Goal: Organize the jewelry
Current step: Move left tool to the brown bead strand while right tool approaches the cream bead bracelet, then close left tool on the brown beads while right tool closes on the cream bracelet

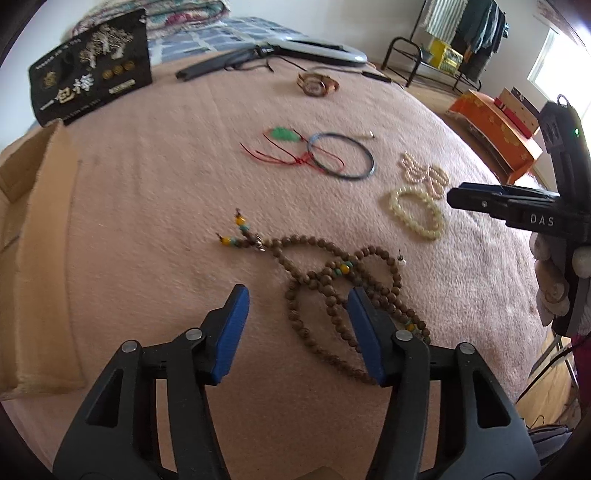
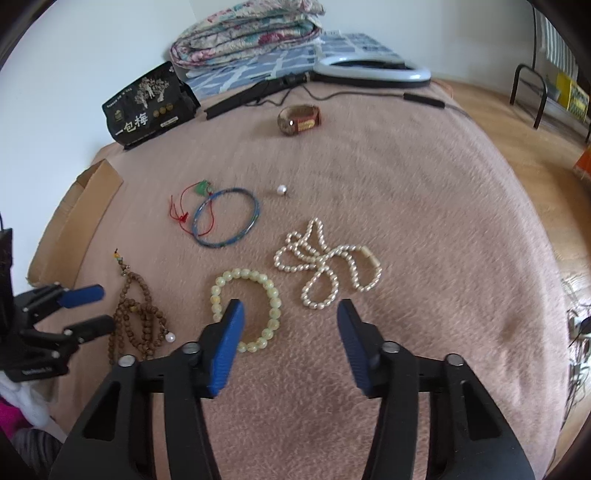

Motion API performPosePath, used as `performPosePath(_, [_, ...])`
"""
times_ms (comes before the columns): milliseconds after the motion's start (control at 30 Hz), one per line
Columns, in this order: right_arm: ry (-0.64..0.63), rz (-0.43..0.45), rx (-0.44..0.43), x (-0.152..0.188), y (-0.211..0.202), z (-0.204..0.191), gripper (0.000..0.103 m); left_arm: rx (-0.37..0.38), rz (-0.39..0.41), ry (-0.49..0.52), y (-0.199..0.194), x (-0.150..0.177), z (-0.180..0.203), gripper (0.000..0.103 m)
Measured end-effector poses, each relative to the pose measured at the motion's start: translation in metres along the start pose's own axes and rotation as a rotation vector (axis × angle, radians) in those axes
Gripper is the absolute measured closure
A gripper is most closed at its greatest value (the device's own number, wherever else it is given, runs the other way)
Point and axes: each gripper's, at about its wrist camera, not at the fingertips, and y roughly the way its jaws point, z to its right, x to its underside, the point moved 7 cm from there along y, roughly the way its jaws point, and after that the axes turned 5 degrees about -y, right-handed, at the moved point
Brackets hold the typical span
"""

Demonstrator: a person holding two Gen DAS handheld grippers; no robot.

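Note:
Jewelry lies on a pink blanket. My left gripper is open over a long brown wooden bead necklace; its right finger covers part of it. My right gripper is open and empty, just above a pale yellow bead bracelet with a white pearl necklace beyond it. Farther off lie a blue bangle, a green pendant on red cord, a loose pearl and a brown bangle. The left gripper also shows at the left of the right wrist view.
A cardboard box stands at the blanket's left edge. A black pouch, a ring light with stand and cable, and folded quilts lie at the back. An orange box and a clothes rack stand on the floor right.

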Motion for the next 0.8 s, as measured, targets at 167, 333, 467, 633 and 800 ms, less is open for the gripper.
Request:
performPosePath(167, [0.013,-0.025,-0.015,0.003,0.007,-0.002,0.066,0.019,-0.029,-0.018,0.014,0.0,0.002,0.048])
performPosePath(333, [0.03,-0.054,-0.023,0.007,0.015,-0.002,0.072,-0.008,-0.016,0.011,0.021,-0.003,0.005,0.052])
performPosePath(467, [0.036,-0.069,-0.013,0.009,0.023,0.0,0.075,-0.034,0.0,0.042,0.025,-0.004,0.006,0.058])
performPosePath(633, [0.007,-0.076,0.02,0.004,0.029,-0.005,0.085,-0.044,0.016,0.041,0.025,-0.005,0.004,0.075])
performPosePath(800, [-0.044,-0.086,0.049,0.003,0.032,-0.015,0.097,-0.043,0.018,0.017,0.022,-0.008,-0.001,0.092])
